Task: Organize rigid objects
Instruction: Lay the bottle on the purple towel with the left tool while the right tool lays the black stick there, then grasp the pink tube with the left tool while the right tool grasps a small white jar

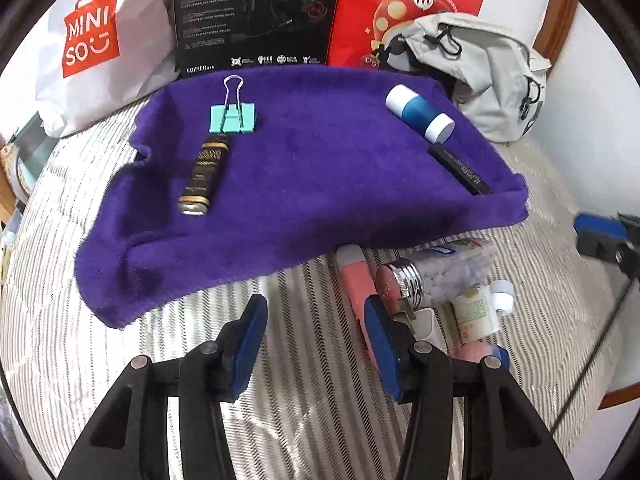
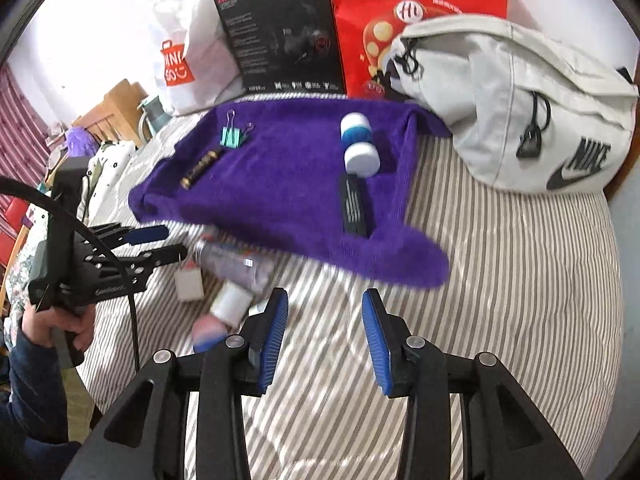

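While both grippers hang wide open and empty over the striped bed, left gripper [image 1: 316, 344] sits beside the pill bottle [image 1: 432, 276]; right gripper [image 2: 325, 340] faces the purple towel's [image 2: 288, 184] near edge.

**Readable Lettering Around the Bed**

At the far left, the white plastic shopping bag [image 1: 100, 40] carries a red bag-shaped logo reading "MINI SO" with a smile. Right of it, the upright black cardboard box [image 1: 252, 12] shows "EDIFIER" at its lower left corner and, in the right wrist view, "HECATE" in gold along the top; its small print is too fine to read. The red paper bag [image 1: 404, 8] bears Chinese characters, too blurred to read. At the far right, the pale grey fabric backpack [image 2: 520, 108] shows "NIKE" above a swoosh.
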The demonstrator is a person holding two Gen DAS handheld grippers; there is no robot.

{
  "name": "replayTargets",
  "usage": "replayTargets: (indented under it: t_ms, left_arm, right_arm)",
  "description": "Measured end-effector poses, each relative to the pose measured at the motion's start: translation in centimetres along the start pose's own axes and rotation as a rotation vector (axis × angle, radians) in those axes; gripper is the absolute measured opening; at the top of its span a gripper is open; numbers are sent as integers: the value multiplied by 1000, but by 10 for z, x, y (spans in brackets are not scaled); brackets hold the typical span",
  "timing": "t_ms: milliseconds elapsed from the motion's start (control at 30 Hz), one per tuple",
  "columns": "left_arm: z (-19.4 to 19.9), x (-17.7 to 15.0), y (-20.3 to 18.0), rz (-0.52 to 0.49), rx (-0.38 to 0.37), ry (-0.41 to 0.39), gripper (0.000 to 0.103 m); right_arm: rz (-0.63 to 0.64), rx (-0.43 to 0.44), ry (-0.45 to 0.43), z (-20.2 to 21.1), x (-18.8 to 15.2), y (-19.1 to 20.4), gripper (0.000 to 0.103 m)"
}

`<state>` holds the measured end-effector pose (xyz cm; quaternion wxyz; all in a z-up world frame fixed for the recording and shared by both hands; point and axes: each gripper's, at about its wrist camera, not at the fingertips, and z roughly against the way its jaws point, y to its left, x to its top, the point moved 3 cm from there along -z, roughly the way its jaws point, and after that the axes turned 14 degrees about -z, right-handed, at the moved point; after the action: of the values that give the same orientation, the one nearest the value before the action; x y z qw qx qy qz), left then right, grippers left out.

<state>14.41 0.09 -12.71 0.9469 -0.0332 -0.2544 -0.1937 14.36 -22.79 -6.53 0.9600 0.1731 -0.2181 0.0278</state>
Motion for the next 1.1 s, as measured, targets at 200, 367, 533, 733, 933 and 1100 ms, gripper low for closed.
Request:
replayTargets:
  t_ms: [200,367,533,733,933,1100]
  left_arm:
    - [-9,7,-10,-2,-36,4,47]
    - [-15,7,-20,-44,4,31,47]
    - [-14,4,-20,-55,36,19,43]
    - [-13,4,-22,-76,69,15,40]
    - [-12,2,-20,-82,67,6,33]
    - [-5,-7,-6,-59,56,19,16]
  right_arm:
    - [-6,-8,36,-2,-22,-4,39]
    - [-30,-11,39,-1,-25,-11,39]
    - [-24,-9,39,-2,-24,-8,39]
    - [-1,-8,62,-10,-26,-1,39]
    - [21,-16,84,-18,-28,7,39]
    - [27,-13,95,-24,-31,10,39]
